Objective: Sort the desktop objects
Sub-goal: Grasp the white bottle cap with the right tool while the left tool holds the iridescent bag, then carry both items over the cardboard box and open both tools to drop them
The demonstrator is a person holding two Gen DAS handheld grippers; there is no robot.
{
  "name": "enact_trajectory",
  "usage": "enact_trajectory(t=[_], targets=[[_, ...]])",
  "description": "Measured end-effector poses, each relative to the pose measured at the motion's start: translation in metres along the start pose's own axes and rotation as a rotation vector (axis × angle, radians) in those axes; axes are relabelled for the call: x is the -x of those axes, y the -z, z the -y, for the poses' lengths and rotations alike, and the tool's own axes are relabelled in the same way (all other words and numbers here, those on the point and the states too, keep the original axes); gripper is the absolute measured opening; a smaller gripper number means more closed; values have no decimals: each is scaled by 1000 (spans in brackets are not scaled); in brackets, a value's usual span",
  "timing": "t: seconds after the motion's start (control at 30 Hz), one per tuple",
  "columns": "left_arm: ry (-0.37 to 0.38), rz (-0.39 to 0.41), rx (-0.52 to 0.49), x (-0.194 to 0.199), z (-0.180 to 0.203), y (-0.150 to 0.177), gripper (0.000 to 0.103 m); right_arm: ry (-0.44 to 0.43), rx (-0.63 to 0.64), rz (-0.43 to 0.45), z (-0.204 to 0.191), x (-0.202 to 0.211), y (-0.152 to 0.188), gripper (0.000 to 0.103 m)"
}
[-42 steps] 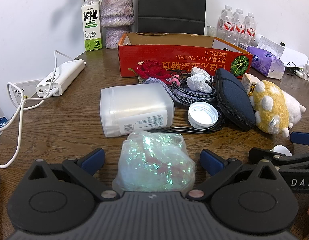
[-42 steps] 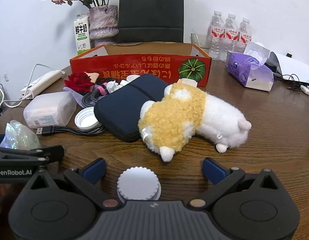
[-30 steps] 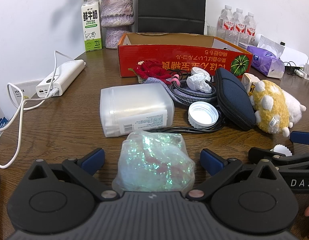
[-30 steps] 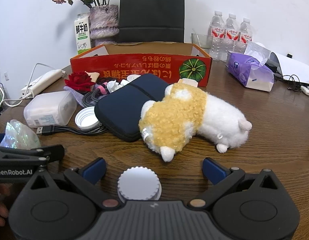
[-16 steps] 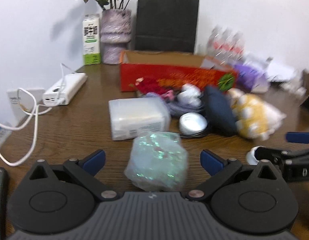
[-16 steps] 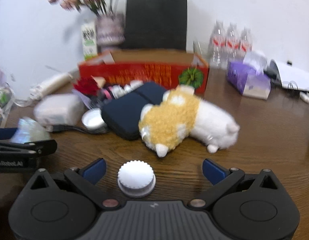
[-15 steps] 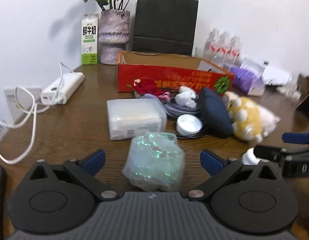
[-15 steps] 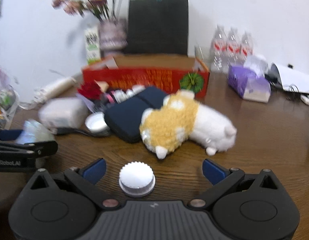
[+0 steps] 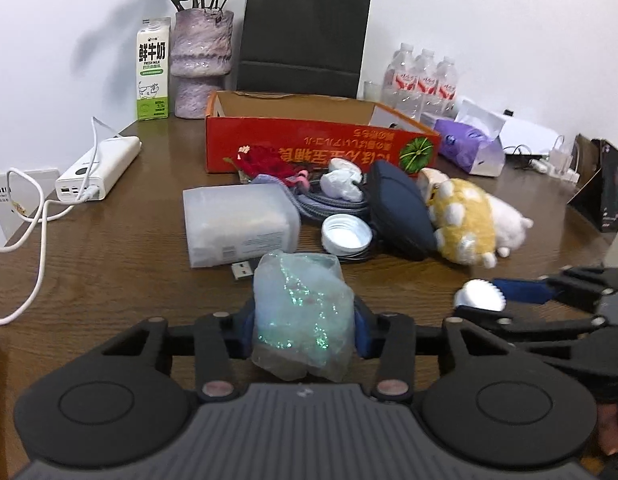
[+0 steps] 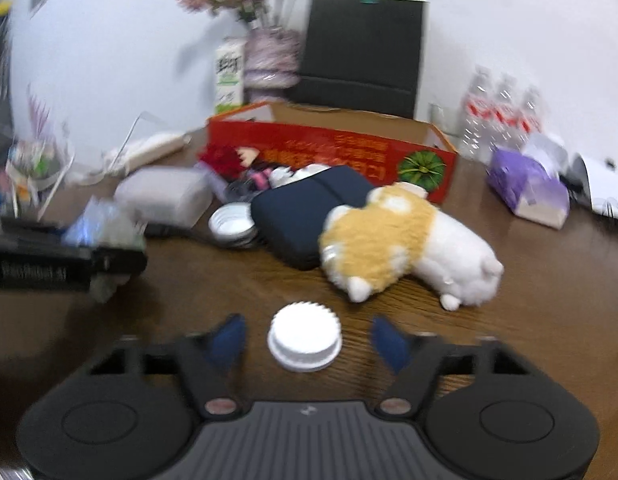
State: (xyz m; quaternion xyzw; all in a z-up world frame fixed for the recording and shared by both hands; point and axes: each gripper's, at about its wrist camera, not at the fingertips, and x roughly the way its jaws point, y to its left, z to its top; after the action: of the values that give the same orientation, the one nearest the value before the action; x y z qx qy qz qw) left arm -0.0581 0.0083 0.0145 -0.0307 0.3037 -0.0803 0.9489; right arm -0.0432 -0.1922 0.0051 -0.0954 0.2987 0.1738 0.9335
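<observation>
- Two grippers are at work, and both sets of jaws have just been closing. My left gripper [image 9: 304, 326] now squeezes the iridescent crinkly bag [image 9: 303, 312] between its blue pads.
- My right gripper [image 10: 305, 340] has narrowed around the white ridged cap [image 10: 305, 342]; in its own blurred view a gap shows on each side of the cap, so I judge the pads not yet pressing.
- Sorting has barely begun, I judge: the red cardboard box [image 9: 309, 142] at the back of the wooden table [image 9: 109, 264] looks empty from here, though I cannot see its floor.
- Left on the table, in a heap before the box: one frosted plastic case [image 9: 239, 222], one open white lid [image 9: 346, 235], one navy pouch [image 9: 399, 208], one yellow-and-white plush toy [image 9: 469, 224], one red fabric flower [image 9: 265, 162], one coil of braided cable [image 9: 329, 204], one crumpled white wad [image 9: 341, 184].
- Behind and beside, probably not for sorting: one milk carton [image 9: 153, 76], one vase [image 9: 201, 60], one black paper bag [image 9: 305, 36], three water bottles [image 9: 423, 80], one purple tissue pack [image 9: 469, 146], one white power bank [image 9: 99, 168].
</observation>
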Motion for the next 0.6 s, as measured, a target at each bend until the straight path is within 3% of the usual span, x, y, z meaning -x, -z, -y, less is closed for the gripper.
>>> enact_trajectory(t=[0.17, 0.37, 0.47, 0.6], targets=[[22, 39, -11, 20, 13, 1, 45, -6, 44, 16, -11, 8, 2, 38], [16, 95, -19, 36, 22, -8, 44, -15, 41, 127, -9, 45, -5, 38], [-5, 130, -26, 39, 22, -31, 44, -8, 25, 168, 0, 55, -19, 37], [-16, 189, 2, 37, 11, -91, 44, -41, -13, 221, 20, 61, -58, 37]])
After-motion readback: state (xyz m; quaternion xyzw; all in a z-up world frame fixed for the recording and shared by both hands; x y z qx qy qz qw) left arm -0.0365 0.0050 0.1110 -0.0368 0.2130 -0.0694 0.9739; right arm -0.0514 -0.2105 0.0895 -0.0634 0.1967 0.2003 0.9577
